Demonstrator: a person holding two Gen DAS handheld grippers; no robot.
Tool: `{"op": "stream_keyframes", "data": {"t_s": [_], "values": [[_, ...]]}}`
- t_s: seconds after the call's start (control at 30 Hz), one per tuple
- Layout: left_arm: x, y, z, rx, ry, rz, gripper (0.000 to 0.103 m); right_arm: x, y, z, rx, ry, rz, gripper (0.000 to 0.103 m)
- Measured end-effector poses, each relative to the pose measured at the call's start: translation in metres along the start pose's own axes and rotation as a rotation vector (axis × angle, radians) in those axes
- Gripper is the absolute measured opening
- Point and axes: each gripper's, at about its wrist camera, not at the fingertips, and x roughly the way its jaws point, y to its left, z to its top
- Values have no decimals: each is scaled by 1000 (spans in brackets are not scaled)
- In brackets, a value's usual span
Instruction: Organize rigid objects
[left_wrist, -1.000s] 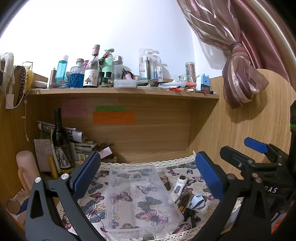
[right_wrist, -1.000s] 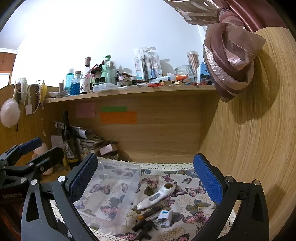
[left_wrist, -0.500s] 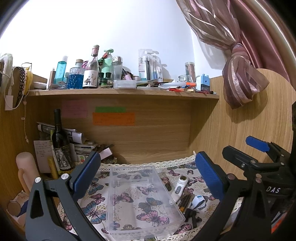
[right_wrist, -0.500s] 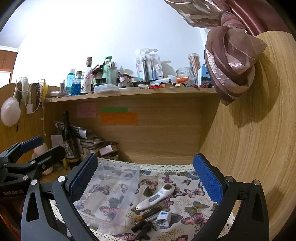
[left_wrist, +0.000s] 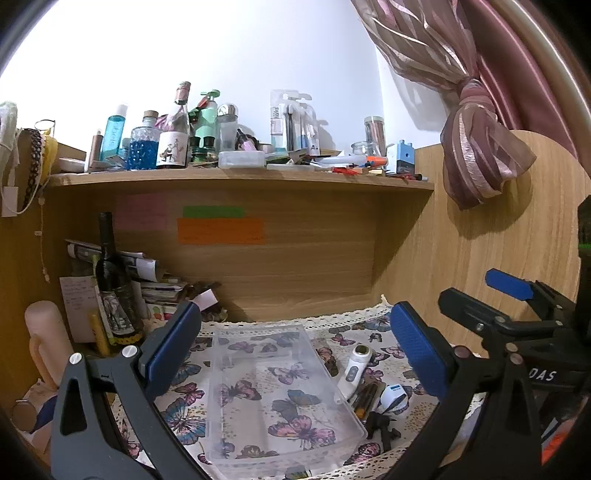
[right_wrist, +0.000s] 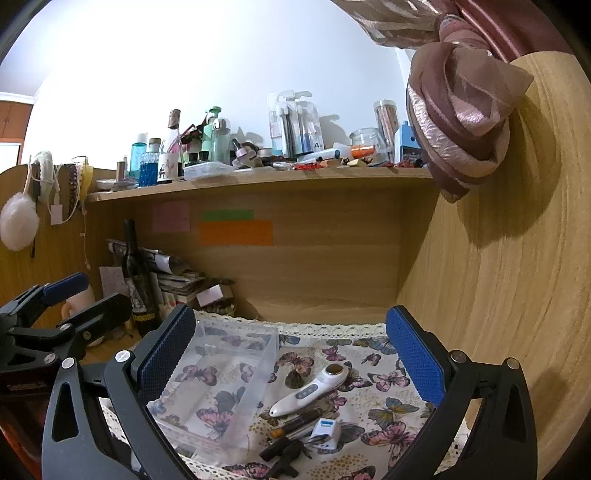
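Butterfly-patterned cloth (right_wrist: 388, 373) is covering the tabletop, and both claws are hanging above it: the left claw (left_wrist: 291, 350) and the right claw (right_wrist: 288, 354) are standing wide apart, gripping nothing. Nearest, a clear plastic tray (left_wrist: 255, 424) is lying between the left fingers; just beside it a white handheld device (right_wrist: 310, 389) is resting. Farther back, a dark wine bottle (left_wrist: 112, 280) is standing under the crowded shelf (left_wrist: 240, 177).
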Motion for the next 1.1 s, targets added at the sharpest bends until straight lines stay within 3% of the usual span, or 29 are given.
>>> {"op": "stream_keyframes", "data": {"t_s": [0.33,0.37,0.43,0.5,0.63,0.87,1.1], "values": [[28,16,-6,-9,75,-37,103,27,-2,-8,-15,39,-4,103],[33,23,-7,-12,87,-20,101,31,-3,-9,-18,47,-7,103],[43,34,-7,-9,117,19,86,42,-8,-10,-22,72,-7,103],[59,50,-8,-7,170,53,81,53,-13,-12,-16,100,-1,101],[90,84,-15,-36,294,92,67,80,-28,-16,3,186,16,85],[143,122,-45,-97,536,67,42,124,-53,-29,51,346,30,58],[176,130,-69,-114,722,1,28,161,-67,-43,46,471,5,50]]}}
